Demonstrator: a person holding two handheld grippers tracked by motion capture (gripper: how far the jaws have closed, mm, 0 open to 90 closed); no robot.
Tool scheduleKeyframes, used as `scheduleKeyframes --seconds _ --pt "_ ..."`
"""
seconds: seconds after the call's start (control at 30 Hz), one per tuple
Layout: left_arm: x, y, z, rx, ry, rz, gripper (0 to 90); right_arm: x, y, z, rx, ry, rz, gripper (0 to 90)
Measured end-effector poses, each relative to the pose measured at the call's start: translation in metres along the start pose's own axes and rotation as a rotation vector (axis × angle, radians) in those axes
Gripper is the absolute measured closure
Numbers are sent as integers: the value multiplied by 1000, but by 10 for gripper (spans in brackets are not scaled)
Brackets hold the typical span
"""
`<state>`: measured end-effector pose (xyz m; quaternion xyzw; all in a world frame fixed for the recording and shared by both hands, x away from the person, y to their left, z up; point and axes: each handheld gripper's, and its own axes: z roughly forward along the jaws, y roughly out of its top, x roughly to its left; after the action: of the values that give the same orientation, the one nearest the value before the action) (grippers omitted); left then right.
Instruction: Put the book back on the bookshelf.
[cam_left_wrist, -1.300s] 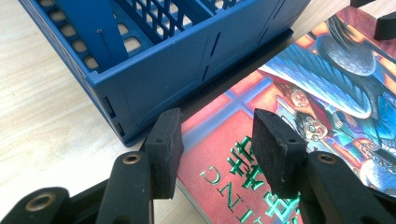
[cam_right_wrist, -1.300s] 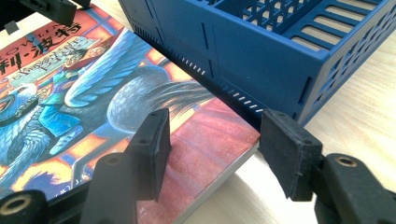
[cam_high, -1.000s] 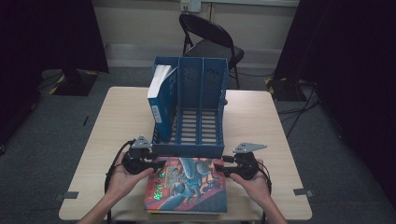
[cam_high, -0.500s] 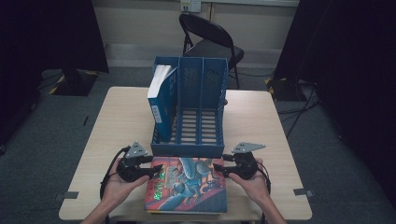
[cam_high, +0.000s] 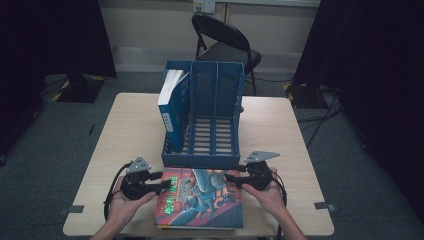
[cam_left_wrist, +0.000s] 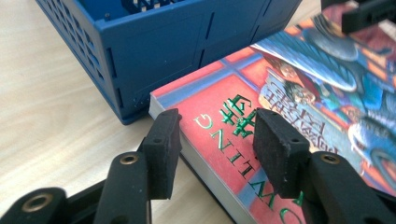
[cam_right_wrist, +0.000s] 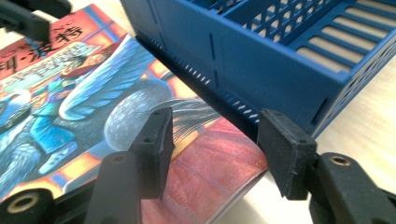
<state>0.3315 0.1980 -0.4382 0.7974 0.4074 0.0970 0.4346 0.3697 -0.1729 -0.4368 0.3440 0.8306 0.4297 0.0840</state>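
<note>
A colourful illustrated book (cam_high: 200, 199) lies flat at the near edge of the wooden table (cam_high: 130, 125), its far edge just beside the front wall of a blue 3-slot file rack (cam_high: 204, 120). The rack's left slot holds 1 upright blue-covered book (cam_high: 170, 107), leaning slightly; the other 2 slots show bare slatted floors.

The left gripper (cam_high: 159, 186), held in the person's left hand (cam_high: 127, 202), sits at the book's left edge. In the left gripper view its 2 jaws straddle the spine corner: 1 pad (cam_left_wrist: 163, 149) is off the book's edge over the table, the other (cam_left_wrist: 275, 149) is above the red cover with green lettering. The jaws have just been closing, yet they stand apart, with no clear pressing on the book.

The right gripper (cam_high: 231, 179), in the right hand (cam_high: 267, 195), sits at the book's right edge. In the right gripper view its jaws also stand apart after just closing a little, 1 pad over the cover, the other beyond the corner near the rack's wall.

A black folding chair (cam_high: 225, 42) stands behind the table.
</note>
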Motion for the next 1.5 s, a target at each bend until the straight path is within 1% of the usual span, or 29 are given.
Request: scheduleKeyframes --seconds 0.07,0.13,0.27,0.43,0.47,0.6,0.67,0.73,0.8,0.87,0.97,1.03,1.1,1.27,1.33,1.43,1.47,1.5 --pt "-2 1 2 -1 6 5 527 3 -3 -5 5 2 -9 485" --pt "-2 4 4 7 2 8 532 5 -7 -10 7 8 -14 503" --pt "-2 9 10 14 -1 -1 541 5 -15 -17 6 30 5 514" --pt "-2 13 17 10 -29 9 553 7 -25 -26 -5 44 33 521" --pt "-1 14 19 10 -37 5 554 8 -26 -27 -6 44 32 522" --pt "-3 18 23 20 -42 21 559 14 -30 -33 -1 36 19 537" --pt "-4 19 26 17 -49 6 563 15 -31 -35 8 48 10 551" --pt "-5 21 29 13 -51 17 566 17 -34 -38 11 54 5 559" --pt "-6 22 31 16 -53 21 568 20 -36 -40 9 51 0 564" --pt "-8 24 33 16 -51 34 569 23 -39 -43 7 50 -2 570" --pt "-9 27 36 27 -50 47 570 25 -42 -45 8 52 -5 573" --pt "-10 29 38 29 -59 33 570 25 -44 -47 6 60 -3 575" --pt "-12 31 41 29 -57 46 571 27 -45 -49 10 69 -7 575" --pt "-15 36 47 40 -59 71 575 33 -50 -52 4 69 -9 575" --pt "-17 38 50 36 -63 64 575 36 -52 -54 6 69 -17 575" --pt "-21 41 54 45 -58 96 577 40 -53 -56 13 73 -25 577" --pt "-23 43 54 51 -57 118 578 41 -54 -57 15 74 -31 577" --pt "-24 44 55 54 -62 119 579 42 -55 -58 17 75 -34 576"
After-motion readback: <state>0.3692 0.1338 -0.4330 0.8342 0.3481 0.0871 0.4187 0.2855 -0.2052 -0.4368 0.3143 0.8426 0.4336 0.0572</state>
